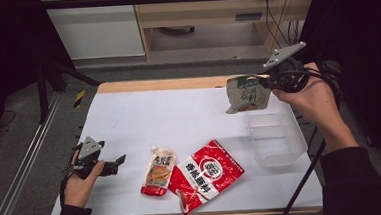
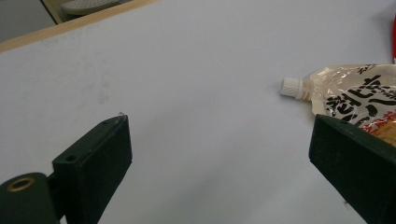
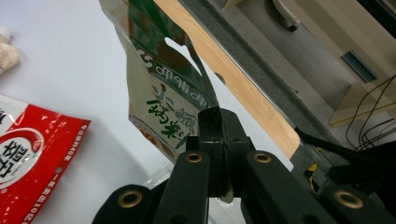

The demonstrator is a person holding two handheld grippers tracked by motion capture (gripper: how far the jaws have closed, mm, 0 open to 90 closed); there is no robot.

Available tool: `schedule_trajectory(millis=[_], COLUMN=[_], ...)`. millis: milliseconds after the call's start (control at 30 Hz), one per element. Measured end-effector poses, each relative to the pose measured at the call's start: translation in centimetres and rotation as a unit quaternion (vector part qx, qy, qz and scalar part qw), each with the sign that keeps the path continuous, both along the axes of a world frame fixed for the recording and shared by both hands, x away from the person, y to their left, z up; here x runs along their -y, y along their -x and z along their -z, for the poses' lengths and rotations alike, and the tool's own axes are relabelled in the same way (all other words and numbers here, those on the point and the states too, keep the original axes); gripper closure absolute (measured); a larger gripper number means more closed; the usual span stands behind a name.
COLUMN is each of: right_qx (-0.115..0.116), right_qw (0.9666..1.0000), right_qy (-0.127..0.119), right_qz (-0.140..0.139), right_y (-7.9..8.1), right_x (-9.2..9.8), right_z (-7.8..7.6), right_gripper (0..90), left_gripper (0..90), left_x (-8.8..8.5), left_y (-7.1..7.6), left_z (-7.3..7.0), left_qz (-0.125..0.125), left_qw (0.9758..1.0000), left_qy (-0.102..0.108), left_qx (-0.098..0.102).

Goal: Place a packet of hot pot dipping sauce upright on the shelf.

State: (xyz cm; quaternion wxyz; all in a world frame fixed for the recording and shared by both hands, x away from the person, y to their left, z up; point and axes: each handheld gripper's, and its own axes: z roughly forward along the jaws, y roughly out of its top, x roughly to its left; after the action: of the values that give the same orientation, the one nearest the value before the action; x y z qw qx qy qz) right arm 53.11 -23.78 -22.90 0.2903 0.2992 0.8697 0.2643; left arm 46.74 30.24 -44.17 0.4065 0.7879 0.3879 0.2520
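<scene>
My right gripper [image 1: 266,81] is shut on the top edge of a green and white pouch [image 1: 247,94], which hangs in the air above the far end of a clear plastic tub [image 1: 276,138]. Seen from the right gripper view, that pouch [image 3: 161,88] dangles from the closed jaws. My left gripper [image 1: 118,163] rests open near the table's front left, jaws wide, nothing between them. A beige spouted pouch [image 1: 158,170] lies just to its right; its white cap and body [image 2: 355,93] show in the left gripper view. A red pouch [image 1: 206,175] lies beside it.
A white sheet covers the table [image 1: 179,118], with a wooden edge [image 1: 162,84] at the far side. A black stand leg [image 1: 307,173] crosses the front right corner below the tub. Cabinets and cables stand beyond the table.
</scene>
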Motion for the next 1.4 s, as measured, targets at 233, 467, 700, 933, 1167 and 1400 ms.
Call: schedule_trajectory(millis=[233,467,700,933,1167,1400], right_qx=[0.006,0.014,0.016,0.012,0.001,-0.006], right_qw=[0.9996,0.9989,0.9987,0.9986,0.9989,0.999], right_qy=[-0.014,-0.022,-0.022,-0.011,0.017,0.022], right_qz=[0.025,0.038,0.043,0.05,0.044,0.038], right_y=[-0.6,-0.9,-1.0,-1.8,-3.3,-4.6], right_x=[1.4,2.6,3.2,4.1,4.6,5.1], right_z=[0.8,1.2,1.8,2.8,3.7,4.6], right_gripper=[90.0,90.0,90.0,90.0,90.0,90.0], left_gripper=[6.1,6.0,6.1,6.0,6.1,6.3], left_x=[0.0,-0.1,-0.2,-0.1,-0.1,0.1], left_y=[0.0,0.0,-0.1,0.0,0.0,0.0], left_z=[0.0,0.0,0.0,0.1,0.0,0.1], left_qz=[0.001,-0.001,-0.003,-0.003,-0.004,-0.001], left_qw=[1.0,1.0,1.0,1.0,1.0,1.0], left_qy=[-0.001,-0.001,0.0,0.0,-0.003,-0.005], left_qx=[0.0,-0.001,0.0,-0.001,-0.001,-0.001])
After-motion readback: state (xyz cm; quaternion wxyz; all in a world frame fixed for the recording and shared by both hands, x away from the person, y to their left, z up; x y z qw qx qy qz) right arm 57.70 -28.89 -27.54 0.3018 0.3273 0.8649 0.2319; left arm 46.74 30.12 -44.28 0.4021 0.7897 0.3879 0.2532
